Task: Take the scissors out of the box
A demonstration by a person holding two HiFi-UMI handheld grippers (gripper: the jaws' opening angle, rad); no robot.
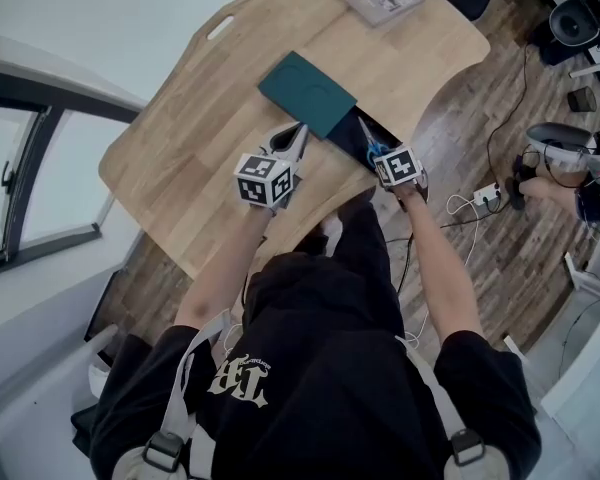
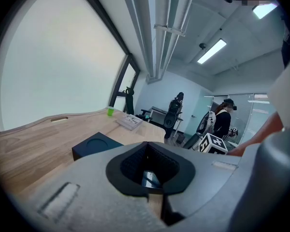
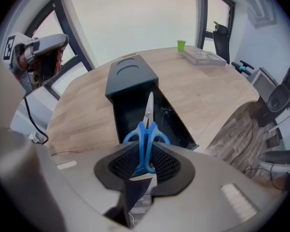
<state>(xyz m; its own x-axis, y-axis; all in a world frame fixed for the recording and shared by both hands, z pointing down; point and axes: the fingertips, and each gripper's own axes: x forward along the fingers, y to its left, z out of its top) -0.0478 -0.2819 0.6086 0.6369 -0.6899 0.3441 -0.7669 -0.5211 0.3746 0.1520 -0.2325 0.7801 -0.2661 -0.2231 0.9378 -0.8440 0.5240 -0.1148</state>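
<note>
Wood table (image 1: 180, 158) by window (image 1: 40, 168), wood floor (image 1: 480, 138) | R fingers (image 3: 120, 166) clamp scissors (image 3: 146, 134) over box (image 3: 130, 112) | L fingers (image 2: 130, 166) closed, empty

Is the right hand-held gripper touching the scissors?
Touching. In the right gripper view, the right hand-held gripper clamps the scissors by their blue handles.

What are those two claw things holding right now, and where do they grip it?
The right gripper clamps the scissors by their blue handles; the left gripper holds nothing.

Blue-handled scissors (image 3: 146, 139), dark teal box (image 1: 307, 93), wood-grain table (image 1: 200, 148)
</note>
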